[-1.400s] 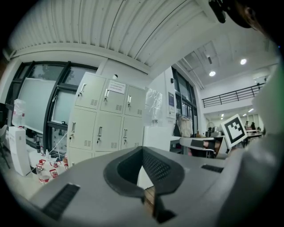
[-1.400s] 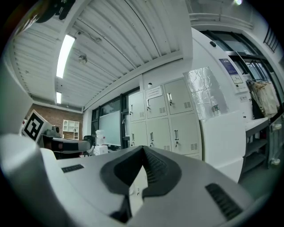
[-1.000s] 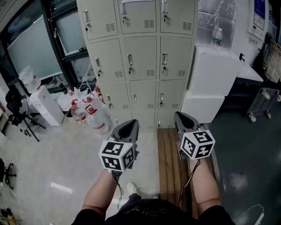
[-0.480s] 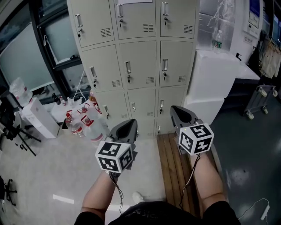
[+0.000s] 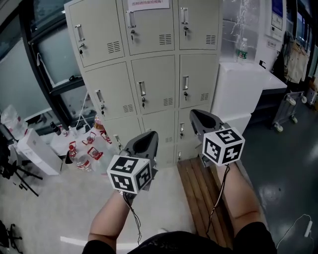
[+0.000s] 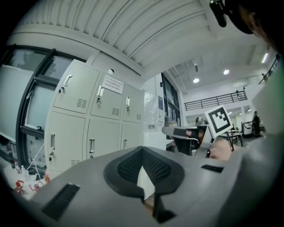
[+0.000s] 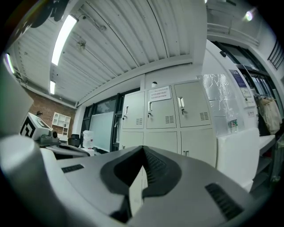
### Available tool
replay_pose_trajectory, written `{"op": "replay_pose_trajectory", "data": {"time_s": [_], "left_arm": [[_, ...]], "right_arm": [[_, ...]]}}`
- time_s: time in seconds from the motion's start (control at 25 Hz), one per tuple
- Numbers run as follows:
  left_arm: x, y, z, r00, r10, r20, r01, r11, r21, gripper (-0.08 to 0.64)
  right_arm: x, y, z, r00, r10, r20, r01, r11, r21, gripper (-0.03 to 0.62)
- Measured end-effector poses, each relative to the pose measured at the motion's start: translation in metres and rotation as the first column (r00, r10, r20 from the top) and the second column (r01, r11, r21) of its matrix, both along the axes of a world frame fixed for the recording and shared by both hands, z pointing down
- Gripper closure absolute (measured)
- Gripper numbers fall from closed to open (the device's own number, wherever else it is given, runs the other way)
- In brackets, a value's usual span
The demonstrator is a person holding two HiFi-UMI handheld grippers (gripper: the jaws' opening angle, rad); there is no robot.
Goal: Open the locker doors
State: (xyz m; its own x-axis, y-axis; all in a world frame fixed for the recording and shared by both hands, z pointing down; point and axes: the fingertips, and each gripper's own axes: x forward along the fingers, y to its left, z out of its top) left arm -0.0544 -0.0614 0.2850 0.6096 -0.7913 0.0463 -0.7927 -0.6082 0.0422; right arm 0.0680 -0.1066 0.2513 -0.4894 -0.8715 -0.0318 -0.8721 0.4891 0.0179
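**Locker bank** (image 5: 149,74): beige metal, three columns of doors. Every door you can see is closed. Each has an upright handle (image 5: 185,82) with a lock under it. A paper notice (image 5: 146,4) is stuck on the top middle door.

**Left gripper** (image 5: 145,141): in your left hand, in front of the locker bank's lower middle doors, apart from them. Its jaws are pressed together at the tips, with nothing between them.

**Right gripper** (image 5: 201,119): in your right hand, in front of the locker bank's right column, clear of the doors. Its jaws are closed tip to tip and empty.

**White cabinet** (image 5: 238,89): just beside the locker bank's right side. A water bottle (image 5: 242,51) stands upright on top of it.

**Wooden slats** (image 5: 198,188): on the floor at the foot of the locker bank's right column.

**Water jugs** (image 5: 82,158): clustered on the floor near the locker bank's lower left corner.
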Motion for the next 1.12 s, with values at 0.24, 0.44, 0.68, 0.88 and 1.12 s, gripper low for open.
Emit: {"op": "replay_pose_trajectory", "data": {"time_s": [0.24,0.44,0.68,0.88,1.12], "left_arm": [[0.003,-0.025,-0.028,0.997,0.073,-0.01,-0.073,0.997,0.024,0.561],[0.013,-0.04,-0.051,0.994,0.106,-0.013,-0.105,0.993,0.056,0.561],[0.026,-0.069,-0.063,0.991,0.127,-0.031,-0.125,0.991,0.051,0.561],[0.045,-0.114,-0.078,0.989,0.141,-0.052,-0.138,0.989,0.055,0.561],[0.073,-0.184,-0.097,0.99,0.132,-0.043,-0.128,0.988,0.086,0.561]], "right_arm": [[-0.008,-0.022,-0.026,1.0,0.029,-0.004,-0.029,1.0,0.011,0.592],[-0.006,-0.04,-0.048,0.999,0.044,-0.011,-0.044,0.999,0.024,0.592],[0.005,-0.078,-0.071,0.999,0.043,0.006,-0.043,0.998,0.035,0.592],[0.025,-0.133,-0.094,0.999,0.043,0.028,-0.045,0.997,0.064,0.592],[0.053,-0.214,-0.124,0.999,0.032,0.043,-0.037,0.994,0.099,0.592]]}}
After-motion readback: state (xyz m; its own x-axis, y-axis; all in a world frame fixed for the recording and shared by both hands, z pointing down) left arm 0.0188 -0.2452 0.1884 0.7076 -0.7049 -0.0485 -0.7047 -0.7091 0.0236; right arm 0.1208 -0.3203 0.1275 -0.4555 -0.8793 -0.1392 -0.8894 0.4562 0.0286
